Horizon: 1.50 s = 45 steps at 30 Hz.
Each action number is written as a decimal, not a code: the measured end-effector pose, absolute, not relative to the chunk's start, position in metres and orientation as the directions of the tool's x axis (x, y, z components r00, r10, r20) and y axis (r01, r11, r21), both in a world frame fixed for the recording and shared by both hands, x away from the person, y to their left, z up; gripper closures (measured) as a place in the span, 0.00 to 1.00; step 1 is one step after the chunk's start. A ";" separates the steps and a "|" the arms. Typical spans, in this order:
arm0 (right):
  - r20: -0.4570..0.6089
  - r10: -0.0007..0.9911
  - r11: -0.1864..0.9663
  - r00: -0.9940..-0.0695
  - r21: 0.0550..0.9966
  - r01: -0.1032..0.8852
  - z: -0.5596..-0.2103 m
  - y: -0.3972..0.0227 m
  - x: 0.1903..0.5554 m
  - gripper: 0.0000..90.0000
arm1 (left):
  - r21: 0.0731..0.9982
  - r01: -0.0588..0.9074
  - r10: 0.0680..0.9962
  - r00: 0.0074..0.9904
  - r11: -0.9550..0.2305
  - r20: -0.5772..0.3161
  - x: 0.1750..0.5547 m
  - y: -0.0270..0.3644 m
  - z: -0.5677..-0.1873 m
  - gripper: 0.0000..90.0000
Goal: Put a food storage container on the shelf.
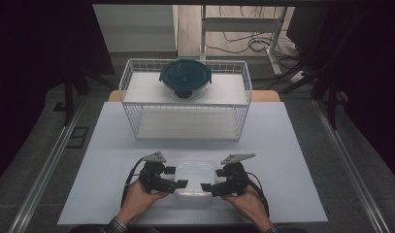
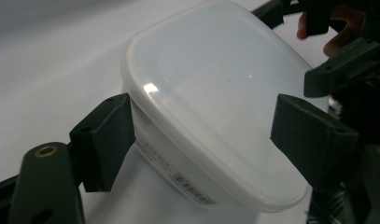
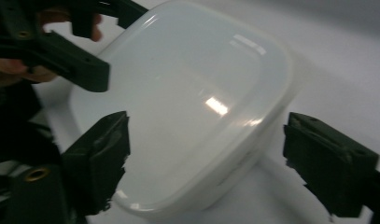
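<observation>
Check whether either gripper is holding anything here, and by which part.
Nothing held yet. The left gripper and right gripper straddle opposite ends of the translucent white lidded plastic container, jaws still apart.

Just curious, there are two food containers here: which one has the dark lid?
The round clear container with the dark blue lid, on top of the white wire rack; the square white plastic container near the person has a pale lid.

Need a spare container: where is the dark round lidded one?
High view: the dark-lidded round container sits on the white wire rack, top shelf, at the table's far side.
</observation>
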State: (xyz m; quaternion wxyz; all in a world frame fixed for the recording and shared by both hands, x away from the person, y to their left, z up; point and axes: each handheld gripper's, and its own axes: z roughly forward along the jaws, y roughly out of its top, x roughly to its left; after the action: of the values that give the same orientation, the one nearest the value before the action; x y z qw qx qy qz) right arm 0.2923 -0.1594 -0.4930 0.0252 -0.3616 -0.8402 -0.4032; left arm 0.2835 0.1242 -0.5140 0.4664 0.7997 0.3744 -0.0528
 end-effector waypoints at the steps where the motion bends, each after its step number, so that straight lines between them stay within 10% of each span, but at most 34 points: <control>1: 0.346 0.587 0.413 -0.732 0.650 0.638 -0.494 -0.159 0.291 0.18 | 0.701 0.653 0.546 0.713 -0.288 -0.440 0.282 0.125 -0.513 0.25; 19: 0.394 0.666 0.235 -0.634 0.696 0.679 -0.467 -0.183 0.277 0.87 | 0.726 0.666 0.626 0.642 -0.169 -0.444 0.258 0.142 -0.494 0.88; 45: 0.319 0.661 0.237 -0.679 0.769 0.593 -0.450 -0.175 0.286 0.87 | 0.814 0.568 0.672 0.651 -0.124 -0.353 0.263 0.147 -0.457 0.89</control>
State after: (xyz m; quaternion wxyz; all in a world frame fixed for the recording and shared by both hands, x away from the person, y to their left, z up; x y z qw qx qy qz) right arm 0.2857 -0.1750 -0.4502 -0.0361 -0.3991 -0.7857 -0.4712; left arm 0.2631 0.1472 -0.4569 0.5161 0.7479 0.4144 0.0503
